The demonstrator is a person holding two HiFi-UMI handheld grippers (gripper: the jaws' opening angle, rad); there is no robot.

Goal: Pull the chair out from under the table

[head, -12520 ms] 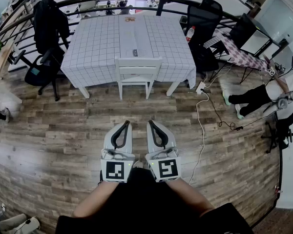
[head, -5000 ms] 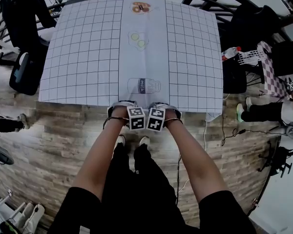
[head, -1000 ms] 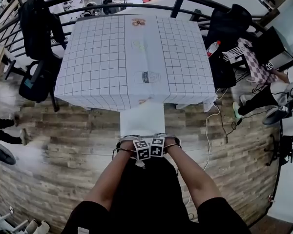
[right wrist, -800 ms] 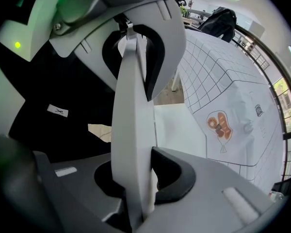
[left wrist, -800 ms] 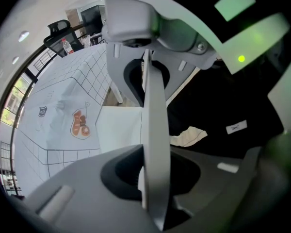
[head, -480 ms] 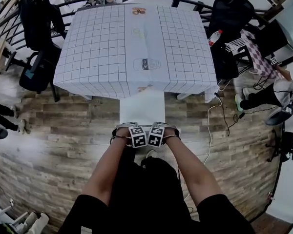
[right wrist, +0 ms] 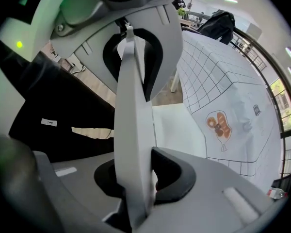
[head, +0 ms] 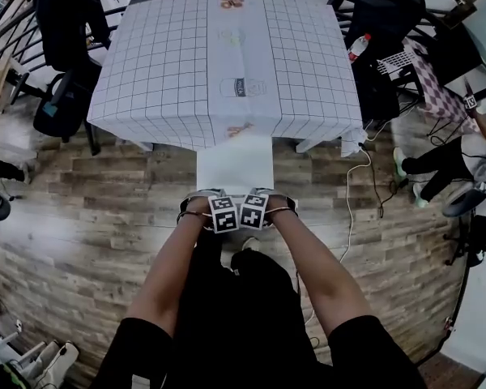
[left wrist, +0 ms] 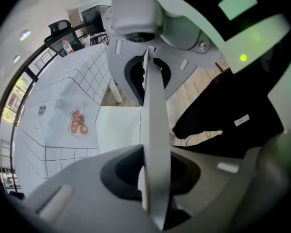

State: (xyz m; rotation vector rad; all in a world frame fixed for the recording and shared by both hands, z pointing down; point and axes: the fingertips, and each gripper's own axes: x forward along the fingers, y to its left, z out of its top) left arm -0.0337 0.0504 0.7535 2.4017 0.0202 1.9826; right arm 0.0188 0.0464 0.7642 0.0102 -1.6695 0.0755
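The white chair stands at the near edge of the table (head: 146,79), which wears a checked cloth. Its seat (head: 235,162) juts out from under the cloth. My left gripper (head: 223,211) and right gripper (head: 251,209) sit side by side on the top rail of the chair's backrest, pointing down. In the left gripper view the white rail (left wrist: 153,130) runs edge-on between the jaws of the left gripper (left wrist: 150,125), which are shut on it. In the right gripper view the right gripper (right wrist: 136,125) clamps the same rail (right wrist: 133,106). The seat (right wrist: 177,130) and the cloth (right wrist: 233,96) lie beyond.
A black office chair (head: 65,96) with a jacket stands at the table's left, another (head: 381,39) at its right beside a bottle (head: 356,47). A white cable (head: 348,193) trails over the wooden floor. A seated person's legs (head: 437,156) are at far right. My own legs (head: 235,290) are behind the chair.
Both grippers have drawn back a little from the table with the backrest rail still clamped, and slightly more of the seat shows beyond the cloth.
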